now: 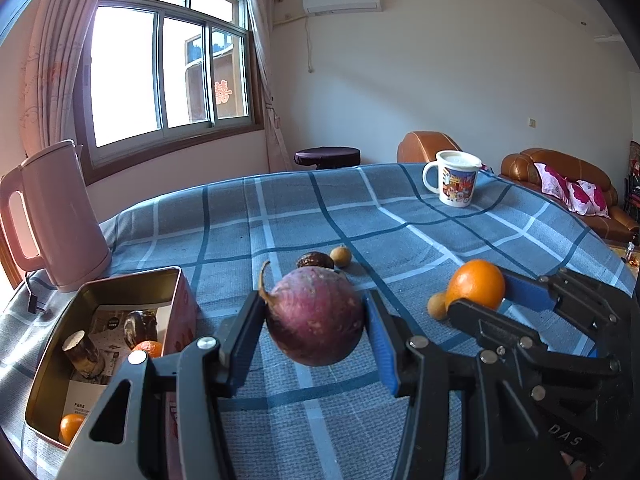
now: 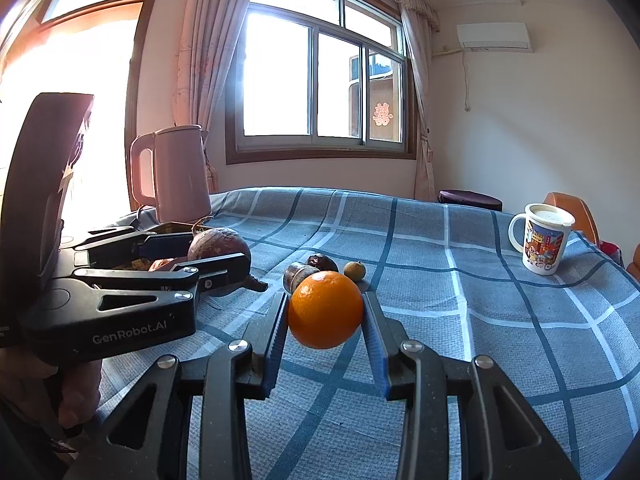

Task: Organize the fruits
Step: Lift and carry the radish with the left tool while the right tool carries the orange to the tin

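Left wrist view: the left hand-held gripper (image 1: 315, 334) clamps a purple round fruit (image 1: 315, 316) above the checked table (image 1: 440, 236). An open tin (image 1: 100, 344) with small oranges sits at eight o'clock. The right hand-held gripper (image 1: 486, 300) at three o'clock pinches an orange (image 1: 476, 284).

Right wrist view: the orange (image 2: 325, 310) sits gripped between both pads, off the cloth; the purple fruit (image 2: 218, 246) lies at ten o'clock.

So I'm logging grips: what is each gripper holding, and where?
Left gripper pinches the purple fruit across its sides; right gripper pinches the orange across its middle.
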`<state>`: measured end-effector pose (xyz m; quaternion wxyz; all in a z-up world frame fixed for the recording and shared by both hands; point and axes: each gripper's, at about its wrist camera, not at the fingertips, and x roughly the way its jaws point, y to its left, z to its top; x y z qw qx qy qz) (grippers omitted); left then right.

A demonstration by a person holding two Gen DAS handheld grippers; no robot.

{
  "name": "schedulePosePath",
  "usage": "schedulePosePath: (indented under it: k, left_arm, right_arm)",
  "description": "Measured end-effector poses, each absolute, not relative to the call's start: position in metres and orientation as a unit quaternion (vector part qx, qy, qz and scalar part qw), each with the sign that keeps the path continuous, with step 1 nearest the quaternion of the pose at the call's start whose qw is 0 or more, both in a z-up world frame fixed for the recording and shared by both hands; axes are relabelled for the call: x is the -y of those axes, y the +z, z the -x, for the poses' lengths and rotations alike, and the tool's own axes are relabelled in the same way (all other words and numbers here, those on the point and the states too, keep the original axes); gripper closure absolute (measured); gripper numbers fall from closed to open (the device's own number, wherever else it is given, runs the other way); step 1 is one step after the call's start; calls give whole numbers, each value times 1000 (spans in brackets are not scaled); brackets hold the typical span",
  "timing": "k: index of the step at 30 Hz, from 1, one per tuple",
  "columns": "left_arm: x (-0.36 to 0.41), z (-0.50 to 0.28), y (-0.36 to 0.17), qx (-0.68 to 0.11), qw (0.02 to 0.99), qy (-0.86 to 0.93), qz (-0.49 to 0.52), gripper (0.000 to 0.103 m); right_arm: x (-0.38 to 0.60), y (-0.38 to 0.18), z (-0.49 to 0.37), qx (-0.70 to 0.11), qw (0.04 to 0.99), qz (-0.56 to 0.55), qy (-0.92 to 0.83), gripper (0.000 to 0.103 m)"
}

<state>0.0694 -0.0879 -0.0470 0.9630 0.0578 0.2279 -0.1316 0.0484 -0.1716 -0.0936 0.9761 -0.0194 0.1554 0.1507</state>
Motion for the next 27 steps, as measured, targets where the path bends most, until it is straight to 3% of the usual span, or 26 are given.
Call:
schedulePosePath:
  k: [27]
  left_arm:
    - [72,-57,-28,-182,977,-102,-51,51]
  right_arm:
    - [168,-56,-34,-107,982,39,153,65]
